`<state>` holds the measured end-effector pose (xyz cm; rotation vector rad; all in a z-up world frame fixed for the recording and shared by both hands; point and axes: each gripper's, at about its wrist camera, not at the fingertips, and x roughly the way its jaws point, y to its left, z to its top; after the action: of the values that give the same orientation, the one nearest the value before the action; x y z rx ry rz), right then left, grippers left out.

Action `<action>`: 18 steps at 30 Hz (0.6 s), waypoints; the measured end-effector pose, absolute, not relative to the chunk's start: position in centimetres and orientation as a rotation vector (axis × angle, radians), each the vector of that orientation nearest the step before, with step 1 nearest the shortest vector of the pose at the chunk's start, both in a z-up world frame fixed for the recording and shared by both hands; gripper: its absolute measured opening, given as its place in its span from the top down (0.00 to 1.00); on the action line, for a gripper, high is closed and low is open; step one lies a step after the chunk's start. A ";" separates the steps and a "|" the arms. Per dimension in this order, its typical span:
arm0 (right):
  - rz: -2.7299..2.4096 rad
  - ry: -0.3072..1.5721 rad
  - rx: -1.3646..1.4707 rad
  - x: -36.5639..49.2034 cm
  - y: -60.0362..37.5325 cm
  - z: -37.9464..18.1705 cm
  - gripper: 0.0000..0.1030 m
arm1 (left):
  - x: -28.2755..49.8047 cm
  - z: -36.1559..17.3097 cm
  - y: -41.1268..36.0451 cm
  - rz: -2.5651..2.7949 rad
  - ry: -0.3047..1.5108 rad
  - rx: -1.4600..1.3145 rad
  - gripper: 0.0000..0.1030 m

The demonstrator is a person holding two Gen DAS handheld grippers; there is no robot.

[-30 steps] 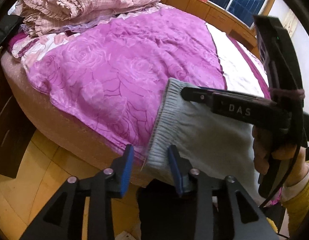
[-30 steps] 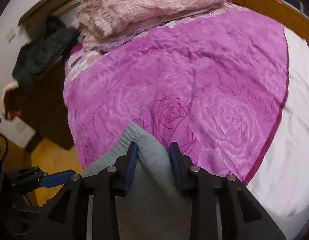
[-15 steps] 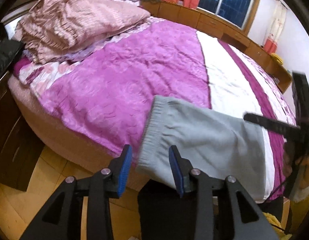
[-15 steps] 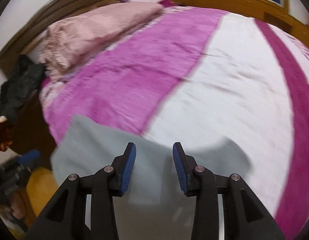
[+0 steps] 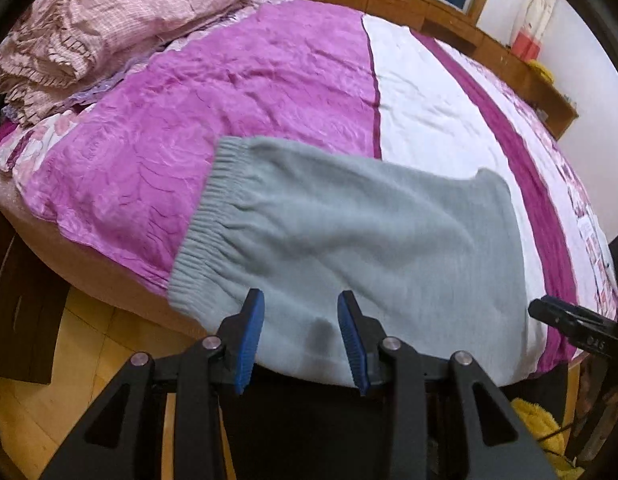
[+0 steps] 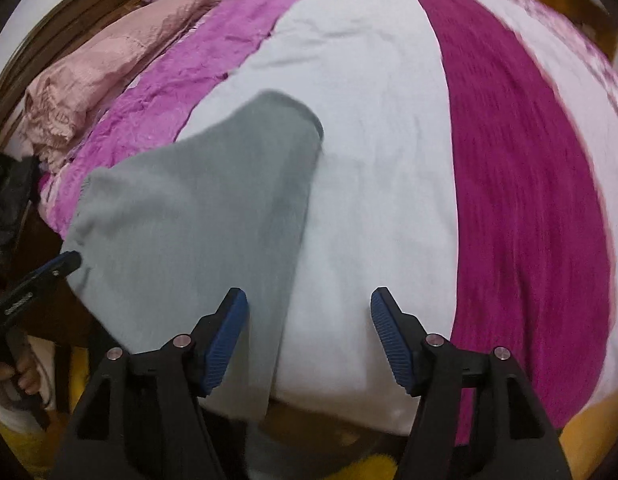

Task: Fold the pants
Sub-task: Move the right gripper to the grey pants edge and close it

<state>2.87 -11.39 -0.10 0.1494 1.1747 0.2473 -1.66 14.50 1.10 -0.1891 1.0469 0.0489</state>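
The grey pants (image 5: 349, 248) lie spread on the bed near its front edge, elastic waistband (image 5: 205, 216) to the left; part hangs over the edge. My left gripper (image 5: 301, 332) is open, its blue pads on either side of the pants' near edge, holding nothing. In the right wrist view the pants (image 6: 197, 224) lie at the left on the white band. My right gripper (image 6: 309, 336) is wide open and empty, just right of the pants' edge. Its tip shows in the left wrist view (image 5: 569, 320).
The round bed has a magenta quilt (image 5: 229, 92) with a white band (image 5: 425, 112) and a dark purple stripe (image 6: 517, 184). A pink pillow pile (image 5: 109, 20) lies at the back left. Wooden floor (image 5: 69, 360) lies below the bed edge.
Both grippers have let go of the pants, which now lie spread on the bed. My right gripper moved right, away from the waistband, and opened wide. My left gripper opened.
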 end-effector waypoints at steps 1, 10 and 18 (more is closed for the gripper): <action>0.253 1.181 0.165 2.5 -11.5 -0.2 0.43 | -1.6 0.9 14.2 0.049 1.052 -0.180 0.61; 0.296 1.208 0.197 1.7 -10.3 -1.6 0.43 | -0.8 -1.4 13.4 0.072 1.098 -0.158 0.56; 0.322 1.225 0.265 2.0 -10.8 -3.7 0.35 | -0.6 -1.9 13.3 0.086 1.097 -0.155 0.54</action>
<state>2.02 -10.78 -3.71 0.2650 1.2250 0.3223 -0.65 13.30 -1.93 -0.1547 1.0965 0.0864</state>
